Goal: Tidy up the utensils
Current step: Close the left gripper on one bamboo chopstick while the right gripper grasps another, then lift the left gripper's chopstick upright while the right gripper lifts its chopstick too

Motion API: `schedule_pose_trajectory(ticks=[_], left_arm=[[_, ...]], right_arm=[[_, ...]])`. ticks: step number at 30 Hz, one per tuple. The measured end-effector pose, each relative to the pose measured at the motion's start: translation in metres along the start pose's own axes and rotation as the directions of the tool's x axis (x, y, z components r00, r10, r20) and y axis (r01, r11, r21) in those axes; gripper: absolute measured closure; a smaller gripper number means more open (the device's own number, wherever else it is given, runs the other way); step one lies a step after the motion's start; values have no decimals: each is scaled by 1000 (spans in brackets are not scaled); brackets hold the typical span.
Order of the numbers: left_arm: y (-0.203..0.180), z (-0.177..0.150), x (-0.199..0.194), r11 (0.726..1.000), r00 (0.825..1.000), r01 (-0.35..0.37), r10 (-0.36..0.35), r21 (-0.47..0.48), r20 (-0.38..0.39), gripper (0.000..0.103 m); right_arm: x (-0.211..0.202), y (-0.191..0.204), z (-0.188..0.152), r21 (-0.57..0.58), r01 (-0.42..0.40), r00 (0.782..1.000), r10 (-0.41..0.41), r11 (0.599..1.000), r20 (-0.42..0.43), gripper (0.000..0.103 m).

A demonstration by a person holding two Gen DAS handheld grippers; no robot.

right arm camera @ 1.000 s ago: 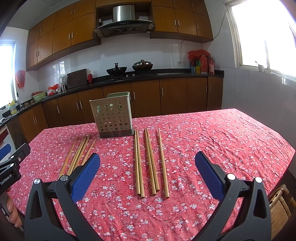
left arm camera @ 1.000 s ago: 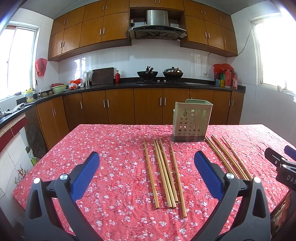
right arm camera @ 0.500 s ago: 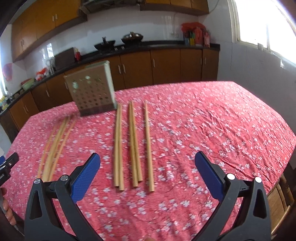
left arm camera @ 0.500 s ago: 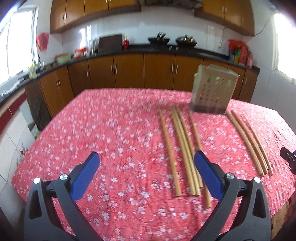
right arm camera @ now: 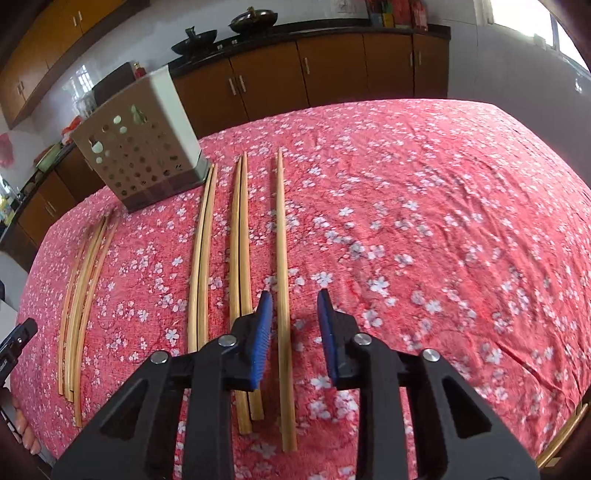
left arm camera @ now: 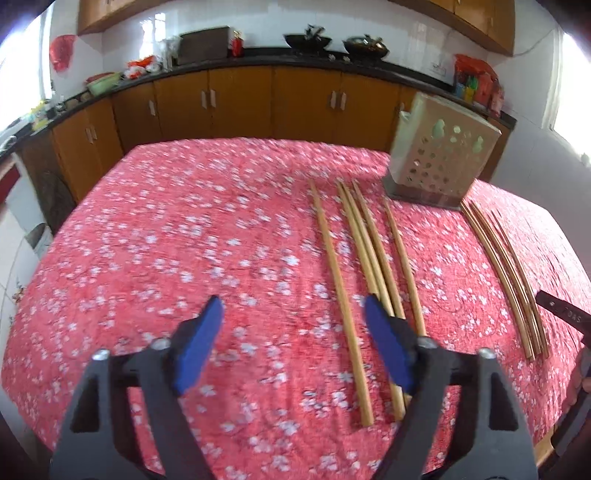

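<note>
Bamboo chopstick (right arm camera: pixel 282 280), slender, between closing right gripper (right arm camera: pixel 295 308) pads, untouched; left gripper (left arm camera: pixel 293 314) closing, empty.

Brown kitchen cabinets (left arm camera: pixel 240 107), white tiled wall (left arm camera: pixel 258 22), bright window (right arm camera: pixel 532 18)

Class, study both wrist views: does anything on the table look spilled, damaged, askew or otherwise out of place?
Nothing is spilled or broken. The only oddity is that the chopsticks lie loose in rows on the tablecloth beside the perforated holder, not inside it.
</note>
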State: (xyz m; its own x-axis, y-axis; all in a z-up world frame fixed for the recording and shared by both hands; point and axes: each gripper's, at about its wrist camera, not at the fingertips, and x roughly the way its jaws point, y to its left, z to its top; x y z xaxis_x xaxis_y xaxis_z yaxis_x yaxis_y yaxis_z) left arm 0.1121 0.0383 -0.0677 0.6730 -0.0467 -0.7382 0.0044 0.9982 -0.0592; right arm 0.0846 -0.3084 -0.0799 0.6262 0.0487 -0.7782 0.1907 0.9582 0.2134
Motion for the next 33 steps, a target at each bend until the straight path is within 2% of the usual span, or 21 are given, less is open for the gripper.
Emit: schedule_pose_trajectory(ticks=[1, 5, 10, 11, 13, 16, 26, 33], left_arm=[[-3, 1, 4, 1000, 1000, 12, -12, 9, -15, 40], [-16, 1, 18, 998, 998, 23, -20, 61, -52, 50], [-25, -3, 33, 994, 993, 42, -32, 97, -110, 74], [-26, -4, 33, 994, 994, 38, -27, 103, -108, 75], [-28, -4, 34, 992, 994, 28, -15, 120, -107, 85], [-26, 0, 37, 992, 994, 25, -11, 124, -110, 93], [-7, 33, 69, 991, 996, -8, 19, 132, -85, 95], [-2, 36, 69, 991, 998, 0, 9, 137, -65, 94]], right_arm=[[2, 1, -1, -6, -1, 1000, 1, 1000, -6, 81], [7, 4, 1, -44, 30, 999, -30, 999, 16, 86], [11, 7, 2, -67, 43, 999, -42, 997, 25, 87], [10, 6, 2, -71, 46, 999, -44, 996, 27, 88], [11, 7, 2, -79, 53, 998, -51, 995, 31, 93], [14, 9, 4, -92, 53, 998, -50, 994, 33, 95], [42, 4, 41, -79, 81, 996, -78, 994, 43, 95], [47, -6, 52, -64, 65, 997, -62, 996, 41, 95]])
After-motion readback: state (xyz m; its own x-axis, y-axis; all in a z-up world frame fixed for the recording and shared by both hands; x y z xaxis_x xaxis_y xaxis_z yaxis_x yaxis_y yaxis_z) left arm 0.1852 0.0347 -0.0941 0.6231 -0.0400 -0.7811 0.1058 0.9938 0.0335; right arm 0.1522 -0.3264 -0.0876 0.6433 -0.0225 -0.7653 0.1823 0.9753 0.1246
